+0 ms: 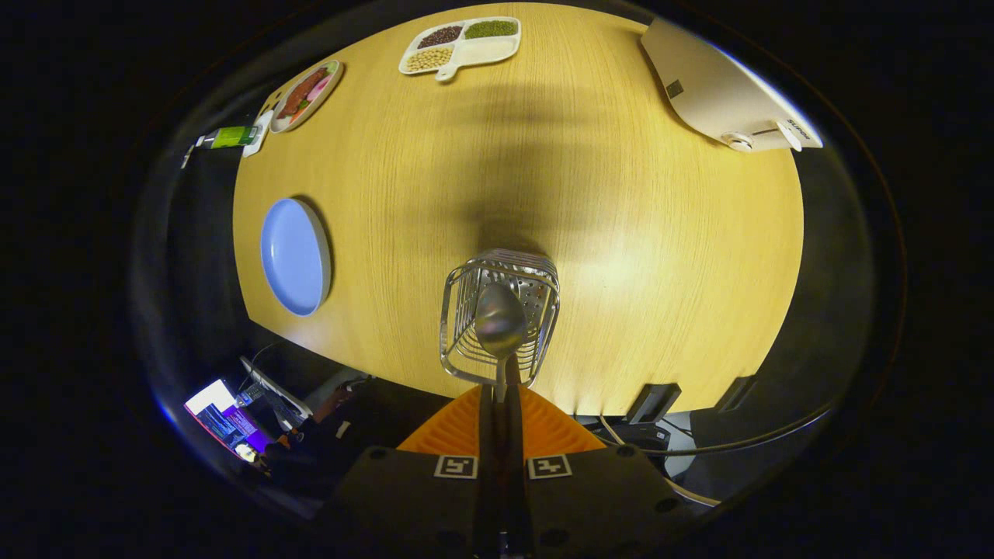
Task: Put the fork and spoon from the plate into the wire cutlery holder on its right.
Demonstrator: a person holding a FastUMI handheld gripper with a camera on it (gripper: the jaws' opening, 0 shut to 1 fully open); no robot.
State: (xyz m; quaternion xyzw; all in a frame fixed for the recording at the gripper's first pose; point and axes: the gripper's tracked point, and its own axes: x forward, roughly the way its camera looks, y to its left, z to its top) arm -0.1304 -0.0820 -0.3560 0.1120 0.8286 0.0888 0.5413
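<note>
Gripping spoon (pixel 501 320) in jaws above wire holder (pixel 466 310), wooden table (pixel 621 233).

Gripper (pixel 501 388) fingers clamped on spoon (pixel 501 320) over wire cutlery holder (pixel 499 314) just ahead, holder mouth unobstructed, bare table (pixel 621 233) beyond and right of the fingers, blue plate (pixel 293 256) well left (no cutlery on it), food trays (pixel 460 45) far beyond

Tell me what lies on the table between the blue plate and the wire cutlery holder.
Nothing: in the gripper view, bare wooden table separates the blue plate from the wire cutlery holder. The tongs, shut on the spoon, hold it over the holder.
</note>
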